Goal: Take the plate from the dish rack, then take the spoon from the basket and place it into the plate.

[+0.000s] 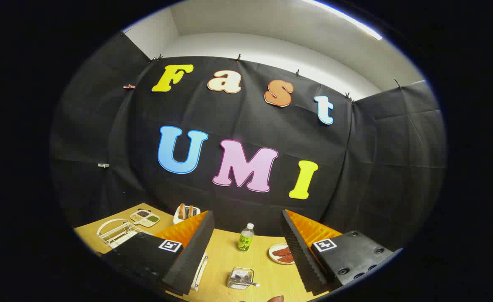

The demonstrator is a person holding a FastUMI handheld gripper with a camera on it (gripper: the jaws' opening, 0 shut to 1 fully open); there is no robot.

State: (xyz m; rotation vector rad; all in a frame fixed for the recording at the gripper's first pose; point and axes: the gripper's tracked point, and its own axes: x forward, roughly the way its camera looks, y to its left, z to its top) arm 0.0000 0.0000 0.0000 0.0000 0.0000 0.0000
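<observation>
My gripper (246, 214) is open and held above the wooden table (221, 256), its fingers wide apart with nothing between them. Below the gap, a small wire basket (240, 278) sits on the table with a metal spoon (246, 281) lying in it. A white rim, apparently the plate (199, 272), lies on the table by the inner edge of the left finger, which hides most of it. The white wire dish rack (116, 233) stands off to the left, beyond the left finger.
A small green-labelled bottle (245, 238) stands upright between the fingers, beyond the basket. A saucer with red slices (281, 253) is beside the right finger. A divided snack tray (144, 217) and a white holder with bread (185, 212) sit at the back left.
</observation>
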